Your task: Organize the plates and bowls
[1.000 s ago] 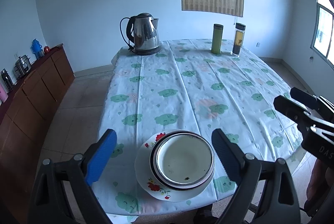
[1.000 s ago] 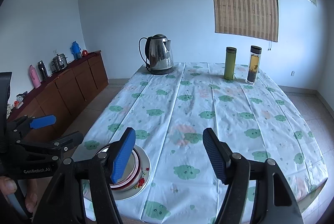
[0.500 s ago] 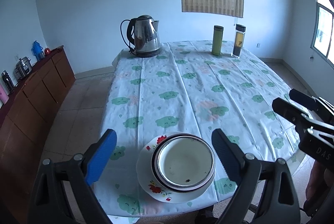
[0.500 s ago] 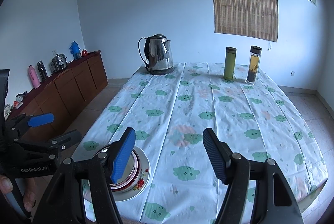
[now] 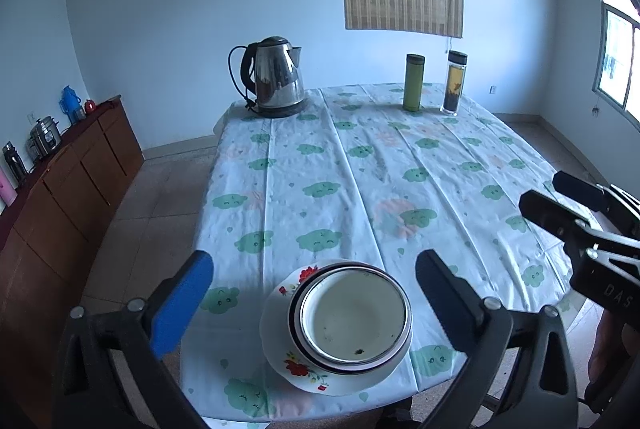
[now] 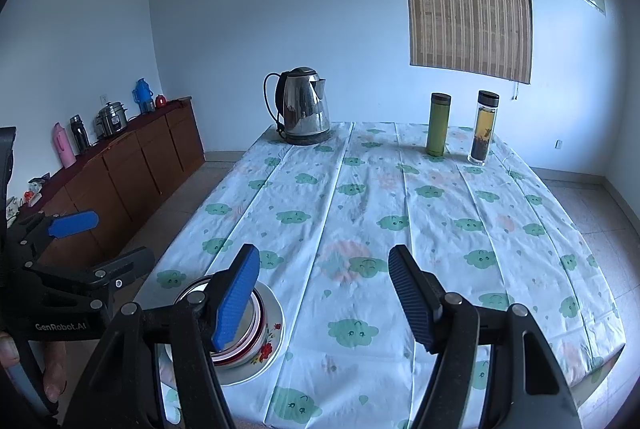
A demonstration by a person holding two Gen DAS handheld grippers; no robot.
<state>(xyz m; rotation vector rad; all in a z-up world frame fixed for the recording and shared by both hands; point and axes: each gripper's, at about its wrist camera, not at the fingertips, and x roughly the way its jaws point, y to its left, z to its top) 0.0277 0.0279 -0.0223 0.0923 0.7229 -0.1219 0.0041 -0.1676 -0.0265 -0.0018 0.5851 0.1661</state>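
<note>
Both cameras had drawn back a little over the last second, so the stacked dishes sat slightly farther from the left gripper (image 5: 312, 305) than before, while nothing on the table itself had shifted. That left gripper hung released, its blue-padded finger and black ribbed finger spread wide to either side of the stack, touching nothing. The right gripper (image 6: 320, 301) was likewise released and empty, its fingers parted above bare cloth just to the right of the dishes.

The white round plate with red flower prints (image 5: 304, 369) lay at the near edge of the table, close to its left corner. On it rested the white enamel bowl with a dark rim (image 5: 352, 321), nested with at least one more bowl beneath; dark specks marked its inside. From the right wrist view the stack (image 6: 256, 341) was half hidden behind the blue finger pad.

The white tablecloth printed with green clouds (image 5: 360, 189) covered the whole table. At the far end stood a shiny steel electric kettle with a black handle (image 5: 276, 81), and well to its right an olive-green cylindrical flask (image 5: 414, 81) just beside a clear tea bottle with a black cap (image 5: 454, 83). A long brown wooden sideboard (image 6: 132, 165) ran along the left wall, carrying small flasks and a cooker.
</note>
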